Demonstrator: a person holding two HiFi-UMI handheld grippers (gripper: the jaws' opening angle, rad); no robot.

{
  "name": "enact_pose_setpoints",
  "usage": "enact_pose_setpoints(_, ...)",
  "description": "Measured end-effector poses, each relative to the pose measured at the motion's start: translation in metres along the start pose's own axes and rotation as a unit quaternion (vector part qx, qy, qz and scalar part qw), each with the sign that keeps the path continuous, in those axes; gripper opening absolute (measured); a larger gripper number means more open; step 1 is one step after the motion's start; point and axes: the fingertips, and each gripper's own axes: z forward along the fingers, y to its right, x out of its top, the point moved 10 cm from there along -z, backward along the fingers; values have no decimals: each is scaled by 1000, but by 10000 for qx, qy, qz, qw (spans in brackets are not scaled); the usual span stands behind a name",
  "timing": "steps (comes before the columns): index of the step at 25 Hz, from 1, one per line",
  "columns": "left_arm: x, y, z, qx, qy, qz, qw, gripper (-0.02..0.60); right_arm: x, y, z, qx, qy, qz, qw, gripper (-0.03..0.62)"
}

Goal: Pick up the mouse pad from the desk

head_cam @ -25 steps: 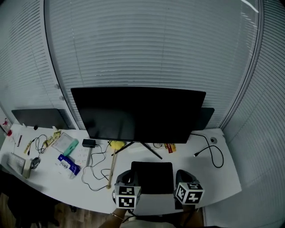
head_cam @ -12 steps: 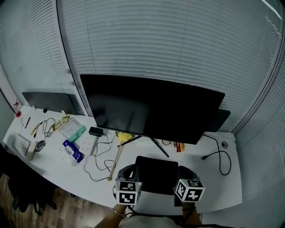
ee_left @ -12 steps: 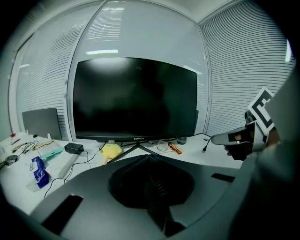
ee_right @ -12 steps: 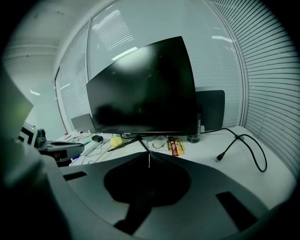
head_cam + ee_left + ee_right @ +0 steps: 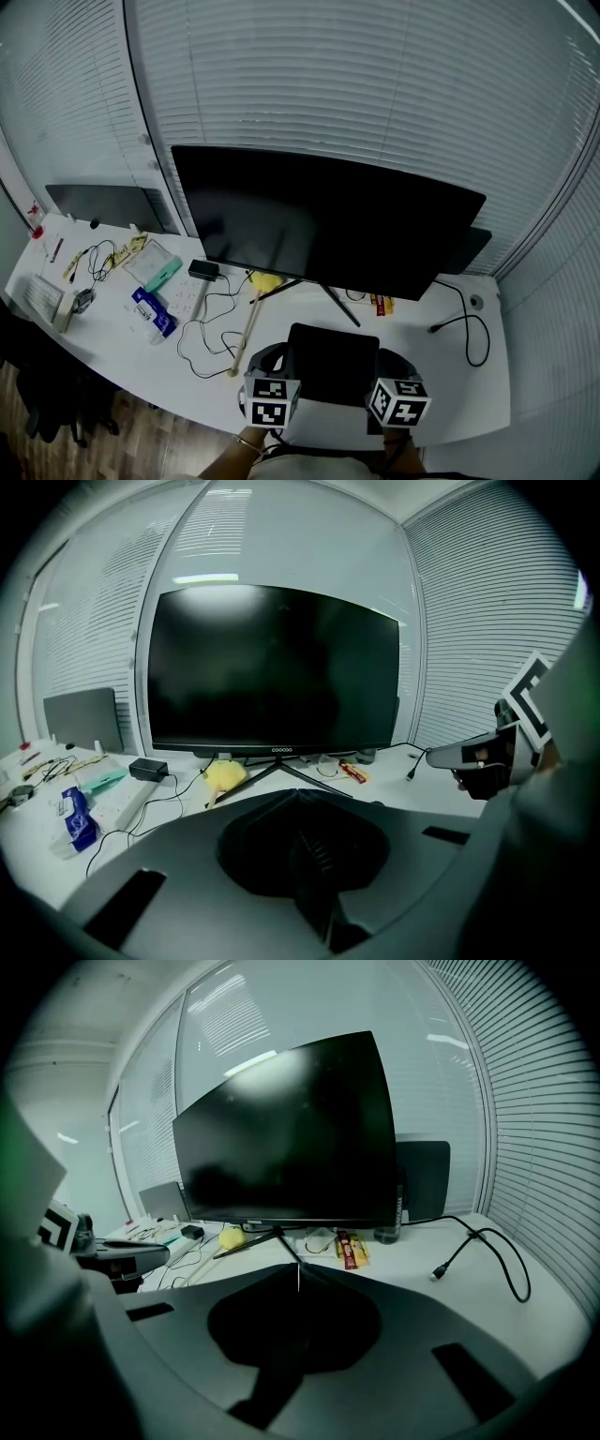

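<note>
Looking down from the head view, the pad (image 5: 333, 364) lies flat on the desk (image 5: 450, 384) at bottom centre of the frame, right in front of the monitor (image 5: 319, 225) and its stand (image 5: 326, 300). It's got the left gripper (image 5: 266, 367) just beside its left edge and the right gripper (image 5: 394, 367) just beside its right edge, so it sits between the two. From up there I honestly can't tell if either one touches it.

Both gripper views show the jaws pressed together into one ridge, with nothing pinched in them. In the left gripper view the other gripper pokes in at the right side of the frame, and in the right gripper view the left one shows at the left side.

The rest of the desk is kinda messy, mostly on the left:
- a yellow lump (image 5: 267, 281) under the monitor's lower left corner
- a wooden stick (image 5: 246, 336) running down from it
- a black adapter (image 5: 202, 270) with thin wire looping around
- a blue pack (image 5: 153, 312) further left
- a second dark screen (image 5: 103, 204) at the far left

On the right there's a red-yellow packet (image 5: 382, 304) by the stand and a black cable (image 5: 469, 330) curling toward the lower right. Blinds (image 5: 356, 84) fill the top of the frame.
</note>
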Motion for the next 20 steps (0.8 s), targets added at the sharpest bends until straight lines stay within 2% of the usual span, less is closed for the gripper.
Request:
enact_pose_setpoints(11,-17,5,10,15,-309,-56,9995,17,-19,14,5,-90,-324,84,9994,34)
enact_pose_setpoints(20,-44,4,18,84,-761,-153,9969,17,-51,23,18,-151,-751,276,9967,34)
